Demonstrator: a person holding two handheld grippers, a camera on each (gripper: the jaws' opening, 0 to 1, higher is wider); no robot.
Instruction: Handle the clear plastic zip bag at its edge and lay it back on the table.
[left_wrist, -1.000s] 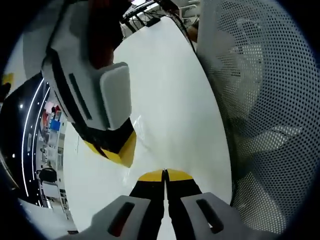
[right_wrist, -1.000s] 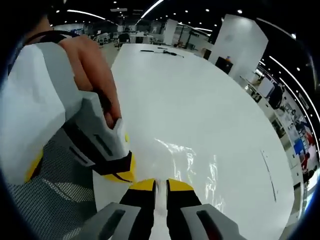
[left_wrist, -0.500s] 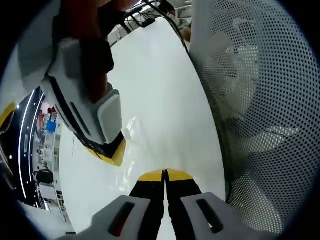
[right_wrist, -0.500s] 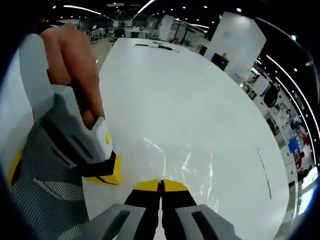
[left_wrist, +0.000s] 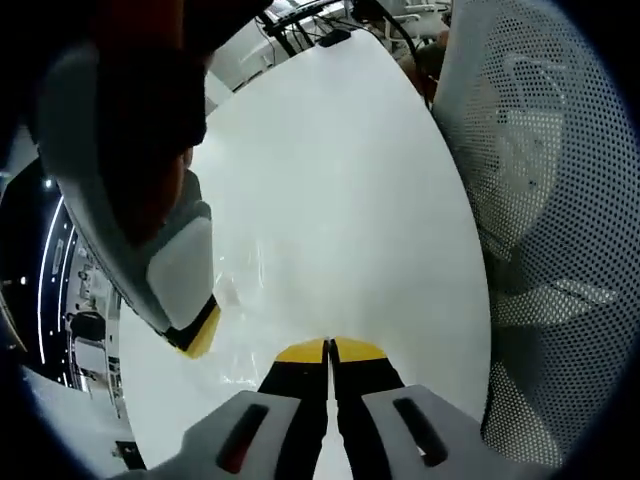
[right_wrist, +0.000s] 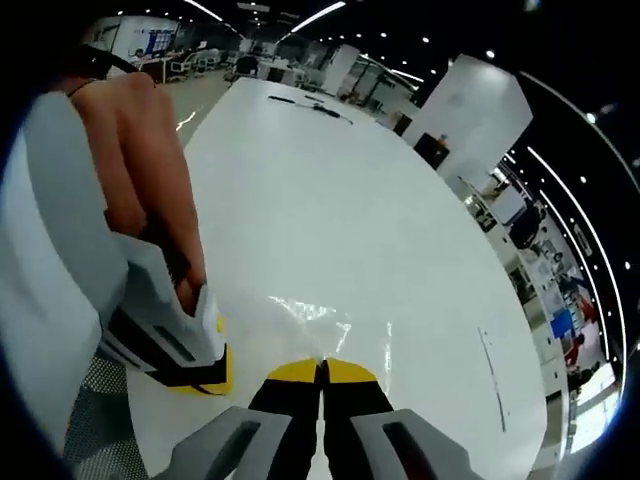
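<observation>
Pinching the clear bag at its edge over the white bench.
Right gripper fingers closed on it; left gripper fingers closed too.

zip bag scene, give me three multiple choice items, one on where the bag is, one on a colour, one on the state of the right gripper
1. Where is the zip bag?
A. on the white table
B. on the mesh chair
C. on the floor

2. What colour are the right gripper jaw tips?
A. red
B. yellow
C. green

3. How do the right gripper's jaws stand?
A. wide open
B. half open
C. shut on the bag's edge

Answers: 1 A, glossy film lies over the tabletop; 2 B, yellow tips on black jaws; 3 C, tips meet with film pinched between them.
</observation>
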